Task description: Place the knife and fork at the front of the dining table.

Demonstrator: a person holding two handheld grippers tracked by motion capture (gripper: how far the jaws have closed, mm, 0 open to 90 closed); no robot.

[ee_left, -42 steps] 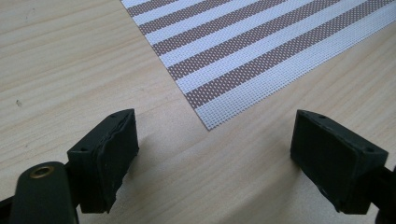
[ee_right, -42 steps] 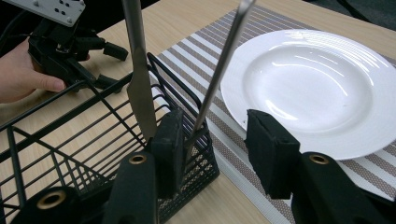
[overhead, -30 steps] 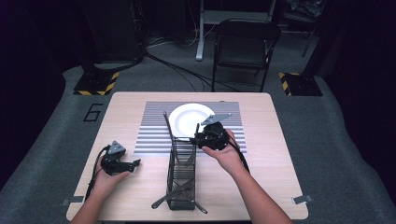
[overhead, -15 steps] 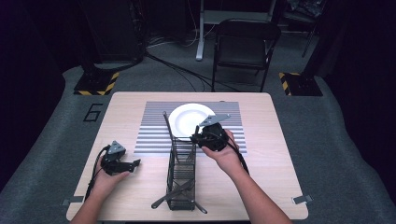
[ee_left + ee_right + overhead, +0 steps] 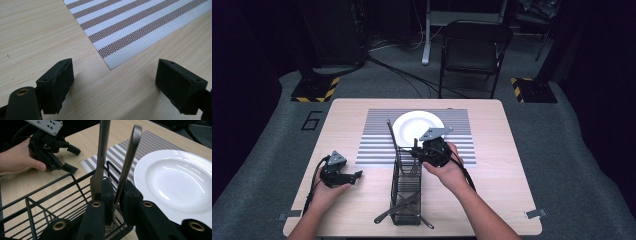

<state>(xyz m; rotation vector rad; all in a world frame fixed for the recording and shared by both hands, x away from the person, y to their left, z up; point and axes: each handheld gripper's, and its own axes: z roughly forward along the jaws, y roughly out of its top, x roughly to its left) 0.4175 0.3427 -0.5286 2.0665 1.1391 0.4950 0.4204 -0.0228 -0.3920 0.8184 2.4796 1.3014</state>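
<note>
Cutlery handle [image 5: 126,167] stood upright, pinched in right tongs [image 5: 115,202] above the rack [image 5: 404,200]; left tongs [image 5: 115,85] spread, well apart.

Left gripper [image 5: 357,175] gaping — right gripper [image 5: 415,150] clamped tight

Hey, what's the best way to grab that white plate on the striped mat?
Grip the white plate by its broad flat rim, coming in low from the bare side away from the wire basket. It lies flat on the striped mat, so only the rim edge gives the jaws purchase, probably with one slid beneath.
</note>
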